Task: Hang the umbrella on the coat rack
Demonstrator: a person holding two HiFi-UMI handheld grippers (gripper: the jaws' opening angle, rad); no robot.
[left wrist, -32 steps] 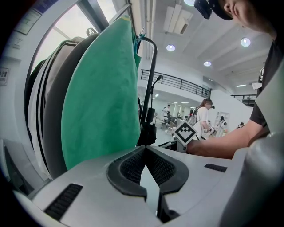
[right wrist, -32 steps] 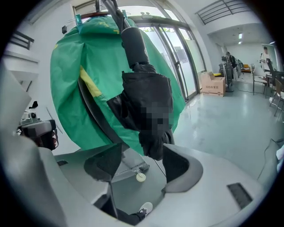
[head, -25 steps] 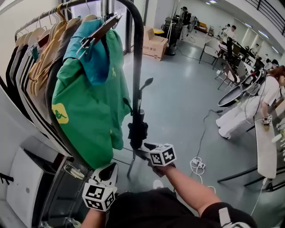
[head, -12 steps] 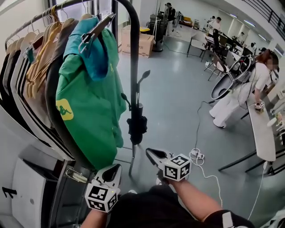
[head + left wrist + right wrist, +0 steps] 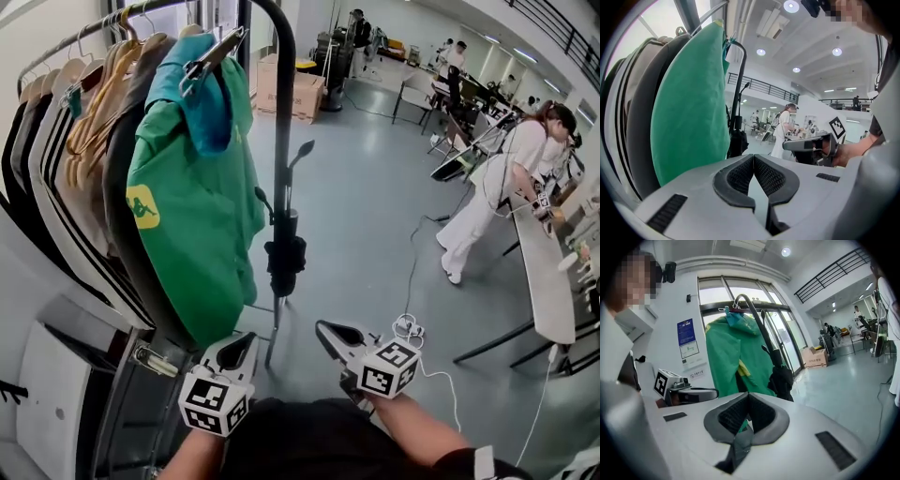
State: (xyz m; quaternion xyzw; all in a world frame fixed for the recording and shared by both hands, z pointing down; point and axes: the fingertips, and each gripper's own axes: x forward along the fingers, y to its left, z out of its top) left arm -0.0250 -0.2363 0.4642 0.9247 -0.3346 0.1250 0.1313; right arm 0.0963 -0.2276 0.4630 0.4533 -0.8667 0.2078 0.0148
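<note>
Below the apparently hung black umbrella (image 5: 284,258), the right tool (image 5: 333,334), just closed on nothing, and clenched, empty left tool (image 5: 234,352) needed a snag-free retreat.

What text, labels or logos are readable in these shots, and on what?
None legible.
Blue poster: print too small.
White sign below it: blurred.
Cardboard box: print blurred.
Green shirt: yellow badge, a figure, no words.
</note>
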